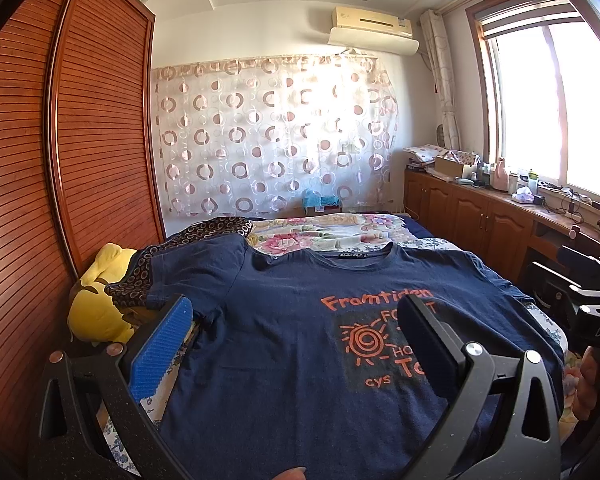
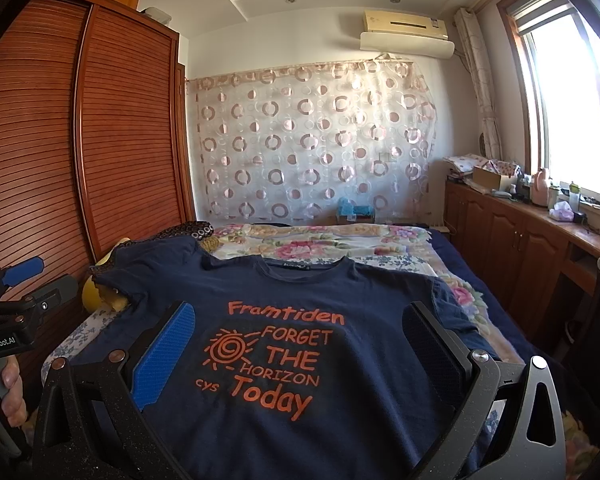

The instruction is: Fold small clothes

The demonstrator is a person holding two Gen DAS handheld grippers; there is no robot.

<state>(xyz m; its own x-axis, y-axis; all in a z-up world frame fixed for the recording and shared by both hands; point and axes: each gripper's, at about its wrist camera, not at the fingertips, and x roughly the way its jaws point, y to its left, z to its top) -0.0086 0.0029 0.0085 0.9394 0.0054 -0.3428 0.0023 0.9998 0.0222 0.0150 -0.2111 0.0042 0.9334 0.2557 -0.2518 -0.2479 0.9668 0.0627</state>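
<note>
Navy cotton T-shirt lies flat, print up, on the bed, collar toward the far edge, hem nearest both grippers, its long axis running away from them. Left gripper and right gripper hover above the hem, fingers apart, holding nothing; neither looks nearer.
</note>
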